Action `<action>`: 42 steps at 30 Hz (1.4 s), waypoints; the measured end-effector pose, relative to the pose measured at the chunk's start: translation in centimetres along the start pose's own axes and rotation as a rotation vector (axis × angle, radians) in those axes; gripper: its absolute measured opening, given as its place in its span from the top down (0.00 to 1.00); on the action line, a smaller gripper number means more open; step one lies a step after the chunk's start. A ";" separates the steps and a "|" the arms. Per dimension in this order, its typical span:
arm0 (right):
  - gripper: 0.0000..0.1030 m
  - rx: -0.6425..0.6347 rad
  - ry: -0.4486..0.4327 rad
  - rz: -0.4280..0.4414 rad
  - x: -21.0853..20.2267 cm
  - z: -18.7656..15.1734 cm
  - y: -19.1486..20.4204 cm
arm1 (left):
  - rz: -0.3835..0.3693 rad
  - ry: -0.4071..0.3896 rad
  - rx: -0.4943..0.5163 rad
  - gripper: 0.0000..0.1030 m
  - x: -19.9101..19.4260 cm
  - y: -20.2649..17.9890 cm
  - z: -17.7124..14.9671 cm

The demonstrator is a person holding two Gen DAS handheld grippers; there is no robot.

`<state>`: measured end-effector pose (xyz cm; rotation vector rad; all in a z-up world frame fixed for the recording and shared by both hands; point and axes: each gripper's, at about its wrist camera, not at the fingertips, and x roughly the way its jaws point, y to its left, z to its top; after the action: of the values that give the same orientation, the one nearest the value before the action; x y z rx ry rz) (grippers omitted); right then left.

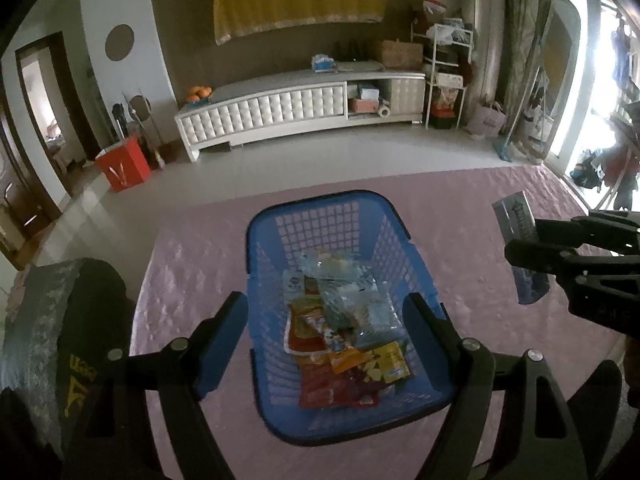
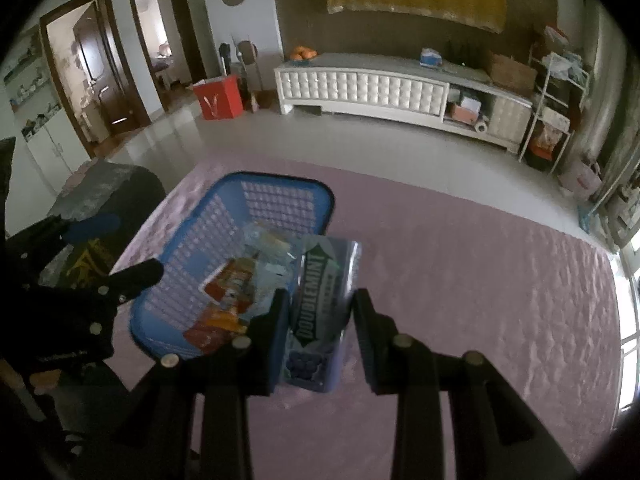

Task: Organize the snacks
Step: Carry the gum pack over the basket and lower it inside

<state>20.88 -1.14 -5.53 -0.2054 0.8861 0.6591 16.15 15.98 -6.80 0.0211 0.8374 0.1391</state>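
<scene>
A blue plastic basket (image 1: pixel 264 240) stands on the pink tablecloth and holds several snack packets (image 1: pixel 344 332). My left gripper (image 1: pixel 326 320) is open and empty, its jaws spread over the near end of the basket. My right gripper (image 2: pixel 320 312) is shut on a Doublemint gum pack (image 2: pixel 320 296) and holds it above the cloth just right of the basket (image 2: pixel 280 200). The right gripper and the pack (image 1: pixel 516 220) also show at the right edge of the left wrist view. The left gripper (image 2: pixel 116 248) shows at the left of the right wrist view.
A dark grey sofa arm (image 1: pixel 52 320) stands left of the table. The pink cloth (image 2: pixel 480 280) stretches right of the basket. Beyond the table are a pale floor, a white TV cabinet (image 1: pixel 280 108), a red box (image 1: pixel 124 164) and shelves at the right.
</scene>
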 end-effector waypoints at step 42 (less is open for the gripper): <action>0.64 -0.145 0.217 0.103 10.7 -1.2 7.5 | -0.005 0.093 -0.065 0.25 5.0 6.2 -4.9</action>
<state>20.34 9.02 -13.80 -0.3685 1.0626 0.8086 15.10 22.56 -13.29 -0.0491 0.9254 0.1640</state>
